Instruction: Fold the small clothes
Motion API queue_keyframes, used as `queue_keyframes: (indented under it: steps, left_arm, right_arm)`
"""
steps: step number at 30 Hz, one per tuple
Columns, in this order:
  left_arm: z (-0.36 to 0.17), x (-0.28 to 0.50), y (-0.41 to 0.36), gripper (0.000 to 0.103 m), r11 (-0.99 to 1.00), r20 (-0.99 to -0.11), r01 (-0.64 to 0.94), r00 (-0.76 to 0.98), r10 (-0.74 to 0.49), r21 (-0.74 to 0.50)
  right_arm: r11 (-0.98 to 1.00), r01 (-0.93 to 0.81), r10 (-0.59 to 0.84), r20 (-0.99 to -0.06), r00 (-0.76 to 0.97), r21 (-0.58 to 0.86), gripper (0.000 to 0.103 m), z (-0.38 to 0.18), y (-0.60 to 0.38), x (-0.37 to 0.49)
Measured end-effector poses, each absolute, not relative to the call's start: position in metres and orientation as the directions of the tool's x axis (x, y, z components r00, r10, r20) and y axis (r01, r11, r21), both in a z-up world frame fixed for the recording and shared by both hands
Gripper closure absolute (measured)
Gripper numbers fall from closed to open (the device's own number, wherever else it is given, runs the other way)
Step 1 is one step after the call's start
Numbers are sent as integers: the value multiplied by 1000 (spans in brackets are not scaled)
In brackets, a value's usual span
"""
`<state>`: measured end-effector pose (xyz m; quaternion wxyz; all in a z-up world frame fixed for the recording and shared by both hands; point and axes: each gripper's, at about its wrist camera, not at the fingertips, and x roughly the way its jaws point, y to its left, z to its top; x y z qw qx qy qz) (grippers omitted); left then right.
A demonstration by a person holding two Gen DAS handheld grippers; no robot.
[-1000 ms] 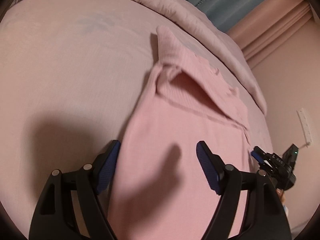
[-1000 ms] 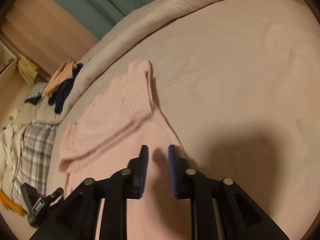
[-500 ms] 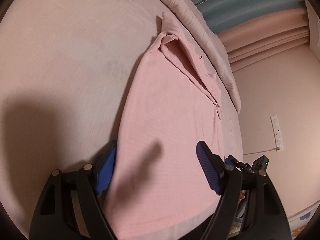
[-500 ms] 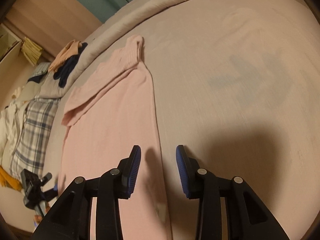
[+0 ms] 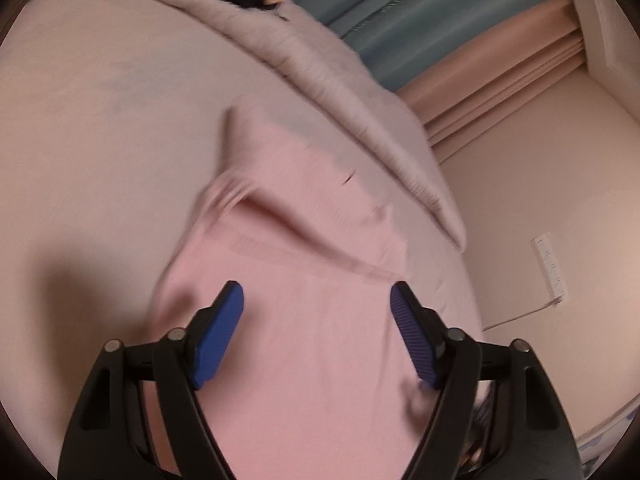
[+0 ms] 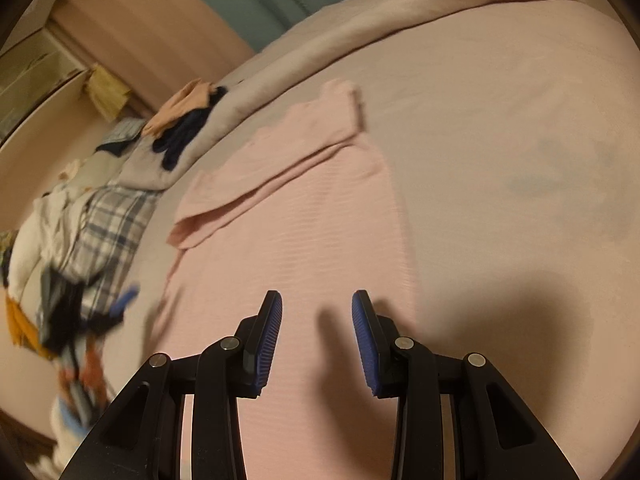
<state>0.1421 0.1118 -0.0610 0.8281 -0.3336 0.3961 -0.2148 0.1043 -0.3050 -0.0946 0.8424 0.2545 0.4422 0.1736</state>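
Observation:
A pink knit top point(image 5: 304, 320) lies flat on the bed, its sleeves folded across the upper part; it also shows in the right wrist view point(image 6: 296, 220). My left gripper point(image 5: 316, 300) is open and empty, hovering over the top's lower body. My right gripper point(image 6: 317, 308) is open and empty, over the same garment near its right edge. The left gripper appears blurred at the left of the right wrist view point(image 6: 84, 312).
The bed sheet point(image 5: 100, 140) is pale pink. A rolled duvet point(image 5: 340, 92) runs along the far side, with dark and peach clothes point(image 6: 184, 120) on it. A plaid garment and a clothes pile point(image 6: 100, 224) lie at the left. A wall point(image 5: 540, 200) borders the bed.
Both grippers moved forward along the top toward the folded sleeves. The right gripper's jaws opened wider. The left gripper stayed open.

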Motion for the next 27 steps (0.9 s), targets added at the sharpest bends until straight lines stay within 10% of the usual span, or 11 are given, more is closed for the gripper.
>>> queue_keyframes:
  steps: [6,9,16,24,27]
  left_arm:
    - [-73,251,78,43,665,-520,67,568,-638,-743]
    - [-93,275,80,70,767,-642,-24,564,-519,-641]
    - [-118,255,125,99,844,-718,-93,580,-385,-528]
    - [-78,227,134,47,790,-612,-41,658,-439,-612]
    - [-86,226,122,47,797,-624,-21,634,-456,-603]
  right_arm:
    - [795,-105,560,-657,504,597,67,-105,-278,119]
    - [801,-115,561,-668,489,588,67,-107,-275,123]
    - [792,-119,573,-662,483,598,67,-110,-281,128]
    - [797,-132,571,-664,483,590,67,-106,-274,125]
    - [793,-117,572,-665,480,597,67,-108,-275,126]
